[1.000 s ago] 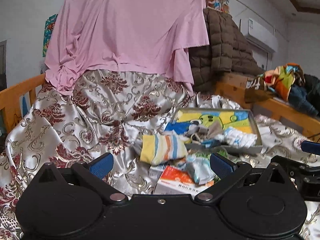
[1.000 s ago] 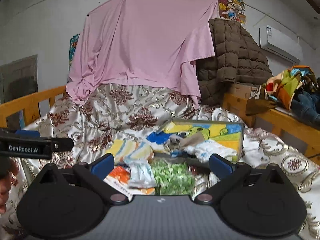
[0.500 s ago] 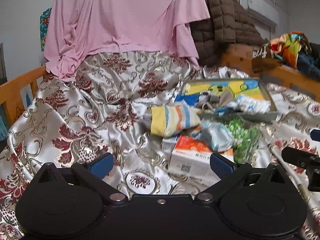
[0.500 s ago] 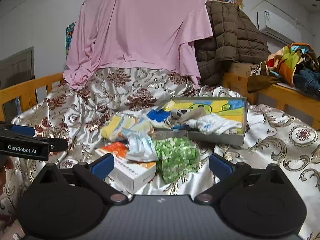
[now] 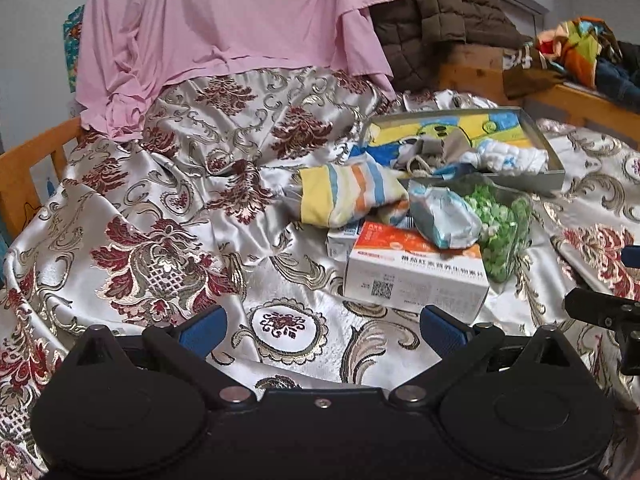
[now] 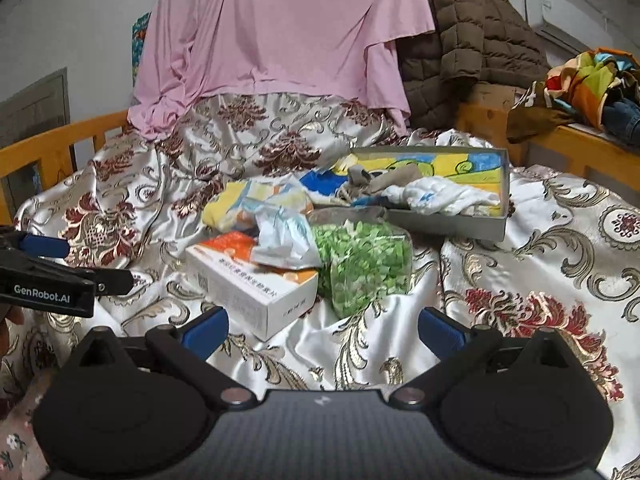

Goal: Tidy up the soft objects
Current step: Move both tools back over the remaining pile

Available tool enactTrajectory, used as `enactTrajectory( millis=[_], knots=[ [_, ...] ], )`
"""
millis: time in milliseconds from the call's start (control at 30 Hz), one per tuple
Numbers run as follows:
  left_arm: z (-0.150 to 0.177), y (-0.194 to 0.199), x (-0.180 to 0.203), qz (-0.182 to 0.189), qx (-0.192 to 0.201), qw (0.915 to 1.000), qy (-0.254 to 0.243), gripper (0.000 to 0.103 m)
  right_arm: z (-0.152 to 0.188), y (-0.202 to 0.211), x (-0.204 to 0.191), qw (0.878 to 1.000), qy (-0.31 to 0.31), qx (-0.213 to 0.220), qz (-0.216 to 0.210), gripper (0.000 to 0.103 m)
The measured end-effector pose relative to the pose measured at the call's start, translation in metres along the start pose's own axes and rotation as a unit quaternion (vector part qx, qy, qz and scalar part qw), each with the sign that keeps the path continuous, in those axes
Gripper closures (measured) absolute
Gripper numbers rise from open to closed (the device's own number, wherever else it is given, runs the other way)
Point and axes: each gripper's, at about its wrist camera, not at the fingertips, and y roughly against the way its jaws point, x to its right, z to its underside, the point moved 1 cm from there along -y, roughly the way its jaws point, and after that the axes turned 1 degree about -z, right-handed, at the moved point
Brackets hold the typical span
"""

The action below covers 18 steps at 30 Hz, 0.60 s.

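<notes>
A pile lies on the satin bedspread: a striped yellow, blue and orange cloth (image 5: 352,194) (image 6: 256,200), a pale blue crumpled packet (image 5: 444,216) (image 6: 284,236), a clear bag of green pieces (image 5: 500,224) (image 6: 364,264) and an orange-and-white carton (image 5: 412,272) (image 6: 252,280). Behind them a shallow grey tray (image 5: 556,168) (image 6: 452,228) holds white and grey cloths (image 5: 508,156) (image 6: 436,196). My left gripper (image 5: 320,328) is open and empty, short of the carton. My right gripper (image 6: 322,330) is open and empty, short of the green bag.
A pink garment (image 5: 240,28) and a brown quilted jacket (image 6: 480,48) hang at the back. Wooden bed rails (image 5: 36,164) (image 6: 580,148) run along both sides. Colourful clothes (image 6: 592,84) lie on the right ledge. The left gripper shows at the left edge of the right wrist view (image 6: 48,280).
Both views have tilted downward, so the pile and more of the bedspread now show in front of the open fingers. Nothing has been taken hold of.
</notes>
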Motion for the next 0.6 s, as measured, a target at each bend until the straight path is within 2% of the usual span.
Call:
enactTrajectory(
  millis=[233, 600],
  knots=[
    [0.000, -0.009, 0.002, 0.002, -0.006, 0.9998, -0.019, 0.001, 0.003, -0.005, -0.002, 1.000, -0.001, -0.009, -0.006, 0.000],
    [-0.009, -0.031, -0.017, -0.019, -0.014, 0.9997, 0.005, 0.001, 0.001, -0.015, -0.010, 1.000, 0.017, -0.001, -0.022, 0.000]
  ],
)
